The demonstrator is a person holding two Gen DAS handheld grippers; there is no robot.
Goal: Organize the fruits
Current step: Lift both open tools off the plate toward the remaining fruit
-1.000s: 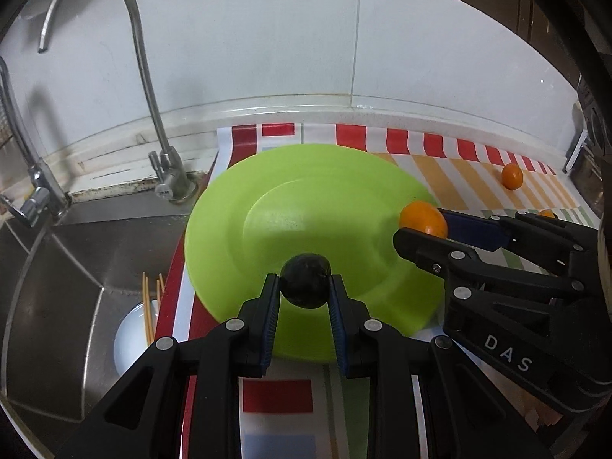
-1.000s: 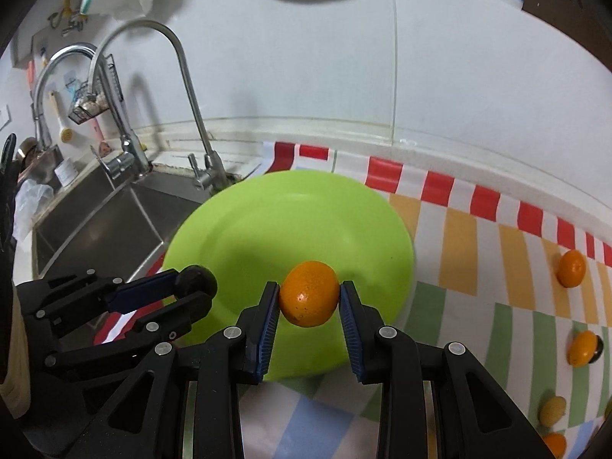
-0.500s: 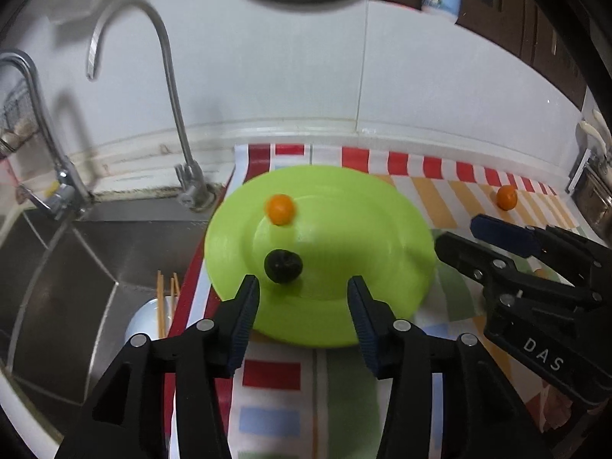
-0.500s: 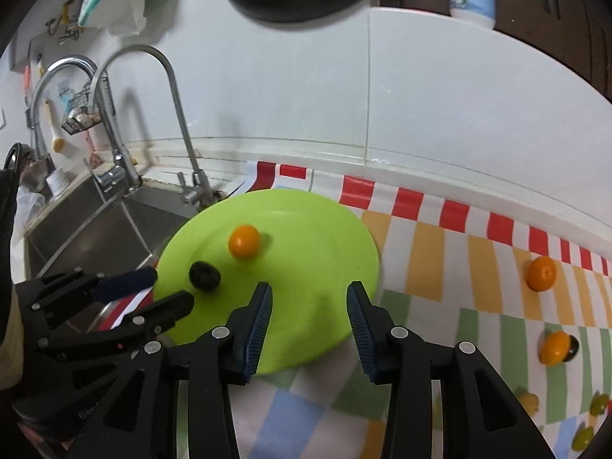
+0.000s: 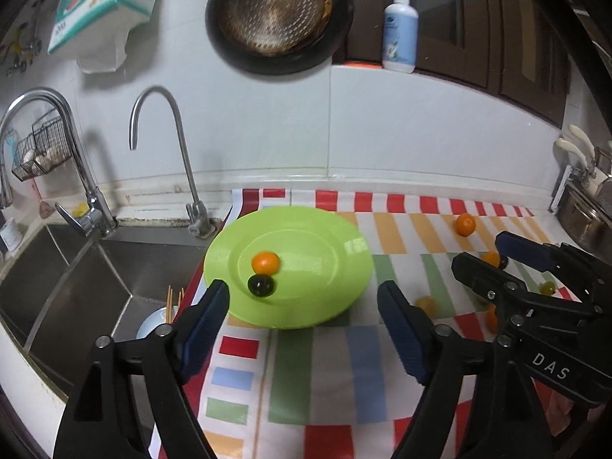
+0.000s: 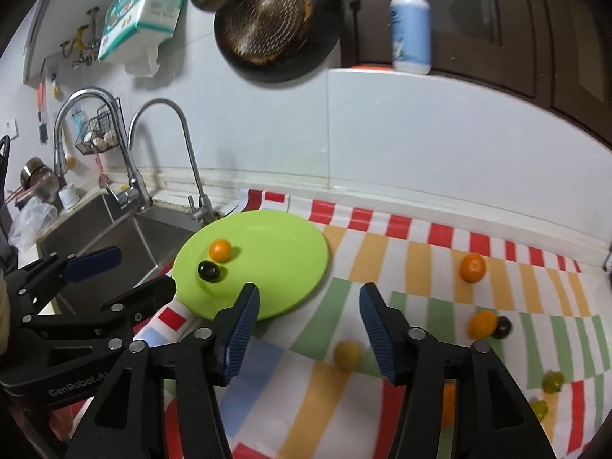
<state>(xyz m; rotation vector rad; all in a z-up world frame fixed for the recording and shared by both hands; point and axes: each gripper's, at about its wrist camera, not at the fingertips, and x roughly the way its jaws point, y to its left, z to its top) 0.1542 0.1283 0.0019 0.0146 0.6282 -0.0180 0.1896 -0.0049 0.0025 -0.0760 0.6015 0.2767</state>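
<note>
A green plate (image 5: 336,267) (image 6: 283,252) lies on the striped cloth beside the sink. On it sit a small orange fruit (image 5: 265,262) (image 6: 220,249) and a dark round fruit (image 5: 261,285) (image 6: 207,270), close together. My left gripper (image 5: 302,294) (image 6: 139,271) hovers back from the plate, its jaws opening with nothing between them. My right gripper (image 6: 310,296) (image 5: 484,254) hangs over the cloth right of the plate, jaws also opening and empty. Several loose fruits remain on the cloth: an orange one (image 6: 472,267), an orange and dark pair (image 6: 481,323), a yellow one (image 6: 347,354) and green ones (image 6: 552,382).
A steel sink (image 5: 76,287) with two taps (image 5: 183,176) lies left of the plate; chopsticks (image 5: 174,302) and a bowl sit in it. A pan (image 5: 275,19) hangs on the wall, a soap bottle (image 5: 399,26) stands on the ledge, and a pot (image 5: 585,222) is at far right.
Both grippers let go of their fruits, which now rest on the plate. Both pulled back and up from the plate, and their jaws spread wider.
</note>
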